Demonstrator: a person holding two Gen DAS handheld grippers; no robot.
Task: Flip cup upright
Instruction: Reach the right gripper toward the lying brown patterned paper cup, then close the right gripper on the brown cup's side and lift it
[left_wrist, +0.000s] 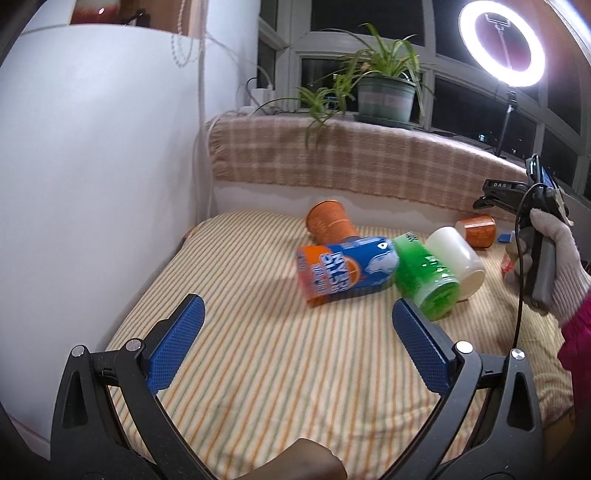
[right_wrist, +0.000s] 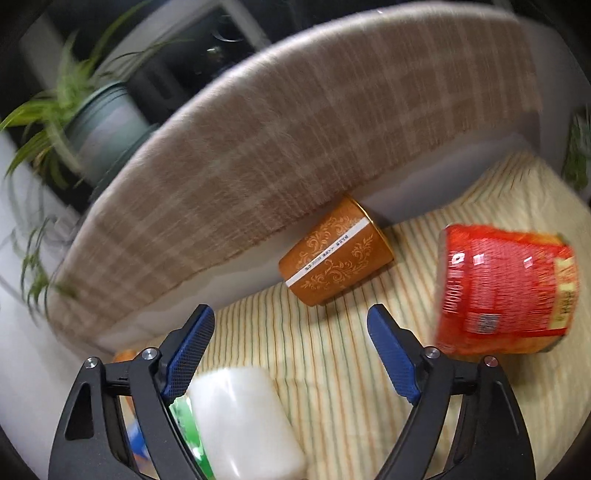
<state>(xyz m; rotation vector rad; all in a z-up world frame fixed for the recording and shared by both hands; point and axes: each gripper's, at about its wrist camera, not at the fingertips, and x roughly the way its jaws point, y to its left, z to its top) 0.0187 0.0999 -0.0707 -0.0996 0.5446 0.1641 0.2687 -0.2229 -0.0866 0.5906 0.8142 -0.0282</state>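
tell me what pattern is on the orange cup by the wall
Gold floral scrollwork with a white lettered stripe on the orange cup; clearest in the right wrist view.

Right wrist view motion-blurred, red cup (right_wrist: 506, 291) print unreadable; white cup (right_wrist: 243, 421) cut off by bottom edge, hiding most of green cup (right_wrist: 184, 417); left wrist view: far orange cup (left_wrist: 330, 221) partly behind blue-orange cup (left_wrist: 347, 271).

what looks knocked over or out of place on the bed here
Nearly every cup lies on its side: the blue-orange cup, green cup, white cup and an orange cup against the back ledge. Nothing looks spilled. Both grippers, left and right, are open and empty.
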